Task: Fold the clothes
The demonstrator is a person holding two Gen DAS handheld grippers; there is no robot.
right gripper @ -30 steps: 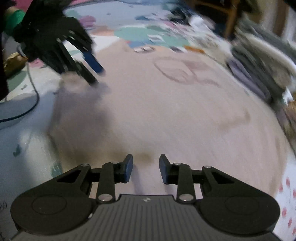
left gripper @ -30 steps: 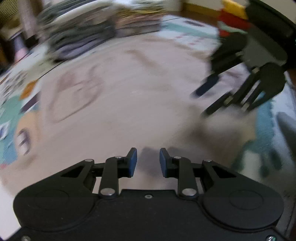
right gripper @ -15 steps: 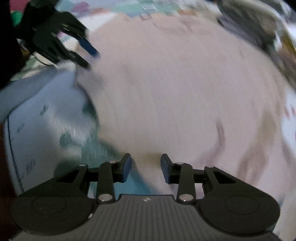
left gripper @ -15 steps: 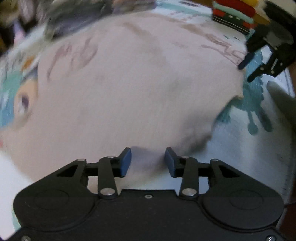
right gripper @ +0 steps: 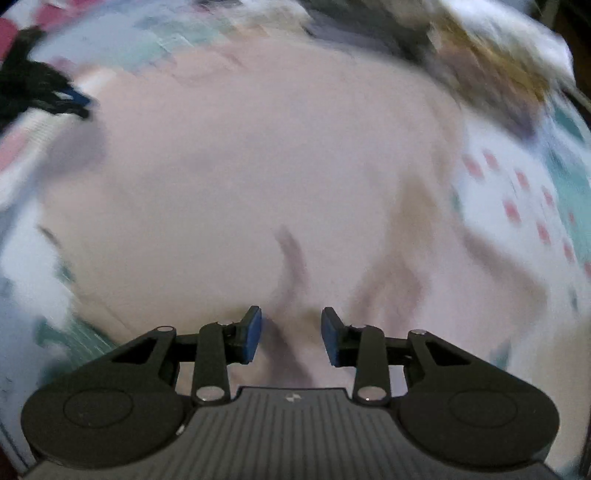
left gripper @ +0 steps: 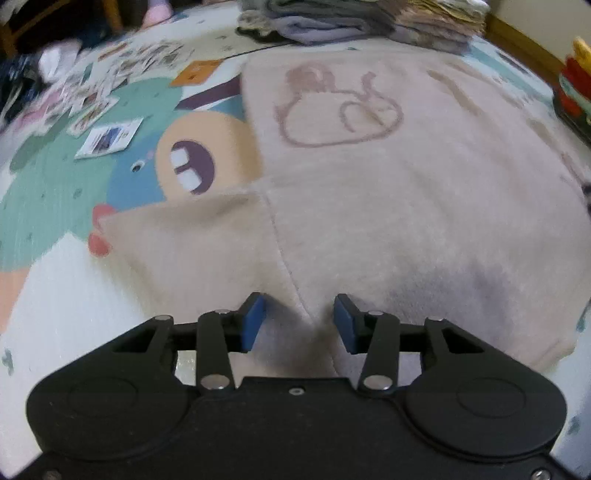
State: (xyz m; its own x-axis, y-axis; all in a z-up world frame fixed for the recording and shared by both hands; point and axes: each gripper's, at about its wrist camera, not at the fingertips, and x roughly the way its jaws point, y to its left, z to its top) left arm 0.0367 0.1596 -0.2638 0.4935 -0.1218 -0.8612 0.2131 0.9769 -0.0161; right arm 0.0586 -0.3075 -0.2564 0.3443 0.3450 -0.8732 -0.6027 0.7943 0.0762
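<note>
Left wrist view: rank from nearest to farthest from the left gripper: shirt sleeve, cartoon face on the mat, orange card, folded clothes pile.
From the left gripper:
1. Shirt sleeve, just ahead to the left, part of the beige shirt that lies between the open jaws.
2. Cartoon face, on the mat beyond the sleeve, left.
3. Orange card, farther back, left of the shirt.
4. Folded clothes pile, top edge, past the shirt.

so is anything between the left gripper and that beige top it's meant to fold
Nothing visible is. The left gripper is open with the beige top directly past its fingertips, the sleeve seam running between them. The card and the stack of clothes lie well off to the side.
</note>
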